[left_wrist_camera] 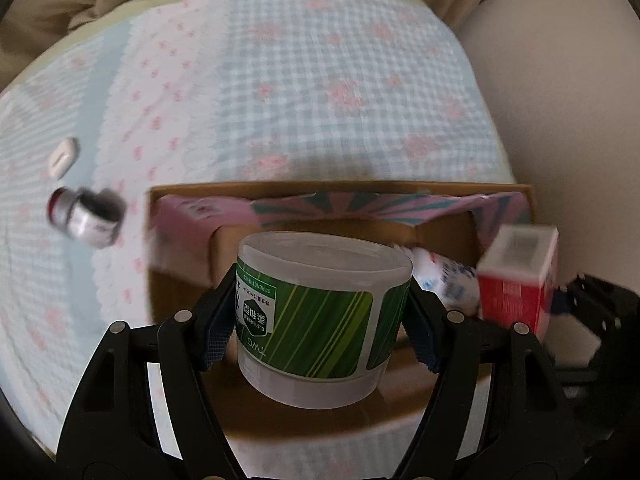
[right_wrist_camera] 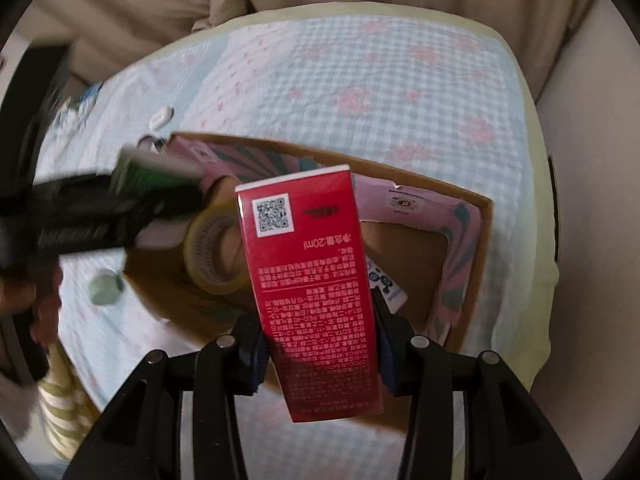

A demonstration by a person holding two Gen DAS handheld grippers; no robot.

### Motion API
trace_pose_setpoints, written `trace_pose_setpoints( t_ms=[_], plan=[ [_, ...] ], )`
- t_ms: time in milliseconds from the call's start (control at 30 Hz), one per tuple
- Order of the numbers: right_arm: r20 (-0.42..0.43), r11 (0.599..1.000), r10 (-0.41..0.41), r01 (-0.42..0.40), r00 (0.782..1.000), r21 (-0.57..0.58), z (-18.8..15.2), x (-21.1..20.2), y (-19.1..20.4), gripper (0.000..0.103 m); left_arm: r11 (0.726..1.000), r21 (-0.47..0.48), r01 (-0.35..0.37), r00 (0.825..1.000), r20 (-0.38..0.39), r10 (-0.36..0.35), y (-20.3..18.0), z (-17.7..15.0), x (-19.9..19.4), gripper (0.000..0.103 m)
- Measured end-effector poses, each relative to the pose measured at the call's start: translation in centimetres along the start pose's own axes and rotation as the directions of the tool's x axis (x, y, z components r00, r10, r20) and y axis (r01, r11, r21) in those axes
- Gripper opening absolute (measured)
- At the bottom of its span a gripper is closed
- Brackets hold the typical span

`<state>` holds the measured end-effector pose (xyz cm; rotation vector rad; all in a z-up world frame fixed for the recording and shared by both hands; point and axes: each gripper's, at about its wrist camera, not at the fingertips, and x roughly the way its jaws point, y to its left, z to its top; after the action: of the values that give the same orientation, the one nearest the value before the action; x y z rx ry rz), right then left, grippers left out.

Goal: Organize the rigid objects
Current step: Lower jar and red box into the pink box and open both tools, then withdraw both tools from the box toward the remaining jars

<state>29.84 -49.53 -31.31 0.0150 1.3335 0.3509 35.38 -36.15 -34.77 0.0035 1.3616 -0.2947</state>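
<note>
So I've got both hands full right now. My left gripper point(left_wrist_camera: 320, 312) is pinching a round white tub point(left_wrist_camera: 320, 316) with a green striped label, pads pressed on either side of it, and my right gripper point(right_wrist_camera: 320, 354) is clamped on a tall red carton point(right_wrist_camera: 310, 292) – the one with the QR code near the top end. Both are hanging over the open cardboard box point(left_wrist_camera: 348, 190) that sits on the checked floral cloth point(left_wrist_camera: 320, 80). I can't tell what's under the cloth, so I won't call it a counter.

Looks like this is the drop-off step: carry done, now lower each one into the box. There's already stuff in there – a roll of yellowish tape point(right_wrist_camera: 212, 256) and a white tube or packet with blue print point(left_wrist_camera: 448, 276) – so I'd aim the tub at the bare cardboard floor rather than on top of those. The carton looks like it's nearer the right side of the box, close to the pink folded-in flaps point(right_wrist_camera: 460, 240), so I'd watch it doesn't catch on one going down.

Two things are left out on the cloth to the left of the box: a small bottle lying on its side point(left_wrist_camera: 86, 218) and a little white pill-shaped thing point(left_wrist_camera: 62, 158). Those are probably next once I let go.
</note>
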Motion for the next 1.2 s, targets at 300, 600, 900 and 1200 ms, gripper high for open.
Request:
trace_pose_setpoints(
  t_ms=[300, 600, 900, 1200],
  plan=[
    [0.042, 0.969, -0.034, 0.043, 0.999, -0.242, -2.9, 3.8, 1.9, 0.041, 0.995, 0.094, -0.024, 0.999, -0.029, 0.027, -1.2, 0.9, 3.2, 0.070],
    [0.054, 0.943, -0.043, 0.059, 0.998, -0.326, -3.3, 4.0, 2.7, 0.103, 0.992, 0.110, -0.060, 0.997, 0.045, 0.056, -0.1, 0.8, -0.2, 0.103],
    [0.097, 0.968, -0.026, 0.049, 0.995, -0.247, -4.9, 5.5, 1.1, 0.103, 0.995, 0.076, -0.070, 0.998, 0.016, 0.069, 1.7, -0.7, -0.6, 0.103],
    [0.127, 0.973, -0.030, 0.058, 0.991, -0.222, -6.2, 5.4, 1.2, 0.103, 0.995, 0.075, -0.068, 0.997, 0.032, 0.065, 1.8, -2.2, -2.8, 0.103]
  ],
)
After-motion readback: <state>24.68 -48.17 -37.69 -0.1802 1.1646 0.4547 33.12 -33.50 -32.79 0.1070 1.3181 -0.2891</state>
